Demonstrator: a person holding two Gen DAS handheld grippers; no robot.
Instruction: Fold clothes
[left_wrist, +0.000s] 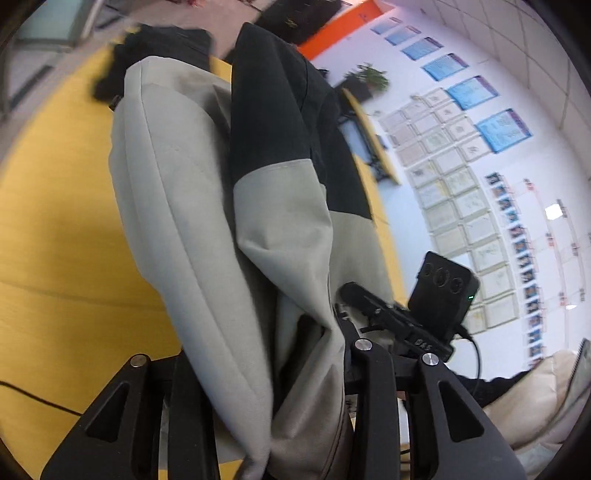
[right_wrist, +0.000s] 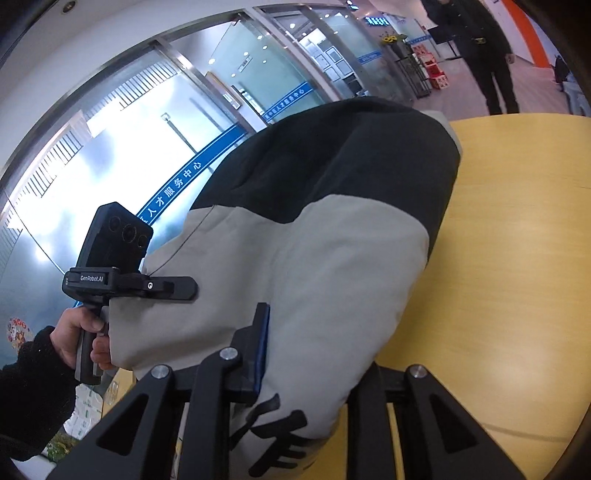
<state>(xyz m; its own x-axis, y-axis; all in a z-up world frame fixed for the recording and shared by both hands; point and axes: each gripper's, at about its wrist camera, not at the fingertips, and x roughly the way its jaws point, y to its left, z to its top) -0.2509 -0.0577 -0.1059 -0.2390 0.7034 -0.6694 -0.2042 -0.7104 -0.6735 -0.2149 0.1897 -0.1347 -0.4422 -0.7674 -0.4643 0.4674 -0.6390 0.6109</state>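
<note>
A grey-and-black garment was pinched by the left gripper and the right gripper, hanging above a yellow table. Beyond, glass doors, a certificate-covered wall and a standing person were seen.

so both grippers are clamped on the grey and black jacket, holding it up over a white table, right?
Not quite: the table is yellow, not white, as the right wrist view shows plainly. The rest holds: the left gripper and the right gripper each have the grey and black jacket between their fingers, lifted above the tabletop.
</note>
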